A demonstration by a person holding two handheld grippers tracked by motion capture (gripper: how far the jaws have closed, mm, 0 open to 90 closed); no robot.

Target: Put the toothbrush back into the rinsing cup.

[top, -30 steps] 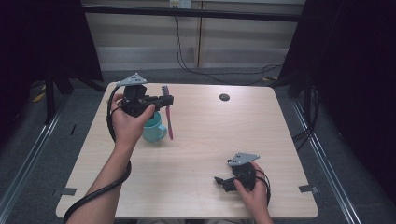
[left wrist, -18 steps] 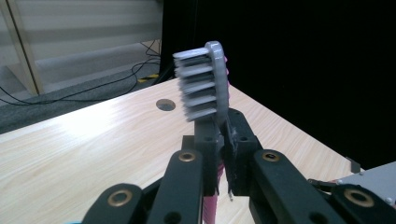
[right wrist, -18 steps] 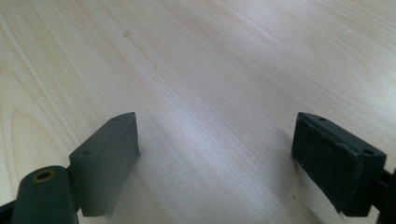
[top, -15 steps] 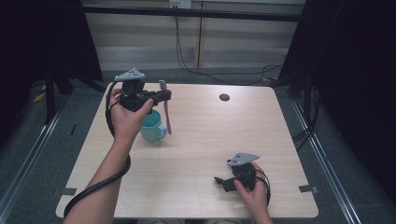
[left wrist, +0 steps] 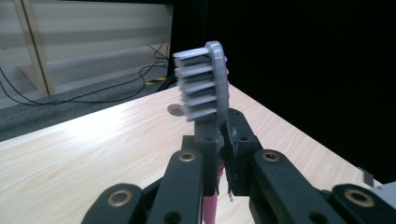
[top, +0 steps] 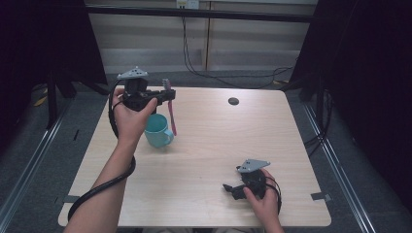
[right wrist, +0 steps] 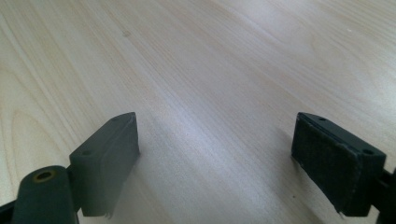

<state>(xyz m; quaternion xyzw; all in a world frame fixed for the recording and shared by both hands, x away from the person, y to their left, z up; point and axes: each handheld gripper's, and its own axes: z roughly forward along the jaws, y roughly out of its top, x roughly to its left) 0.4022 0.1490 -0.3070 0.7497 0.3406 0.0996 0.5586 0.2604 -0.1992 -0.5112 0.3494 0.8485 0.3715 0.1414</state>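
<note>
Toothbrush [top: 170, 109] is what I have in my left gripper [top: 167, 95]: from the high view its pink handle hangs nearly upright, bristle head at the top and lower tip down beside a teal mug [top: 158, 131] at the far left part of the table [top: 204, 145]. In the left gripper view the jaws are pressed together on the pink handle just under the head, and the toothbrush [left wrist: 205, 84] rises above them with its pale bristles facing left and its grey back to the right. The mug stands upright on the wood, its handle turned toward the near right, just below my left hand [top: 130, 114]. I cannot tell whether the brush tip touches the mug or only hangs beside it. My right gripper [top: 232, 189] rests low at the near right of the table, held in my right hand [top: 262, 196], well apart from the mug. In the right gripper view its jaws stand wide apart over bare wood with nothing between them. A small dark round disc [top: 233, 101] lies on the far right part of the table.
</note>
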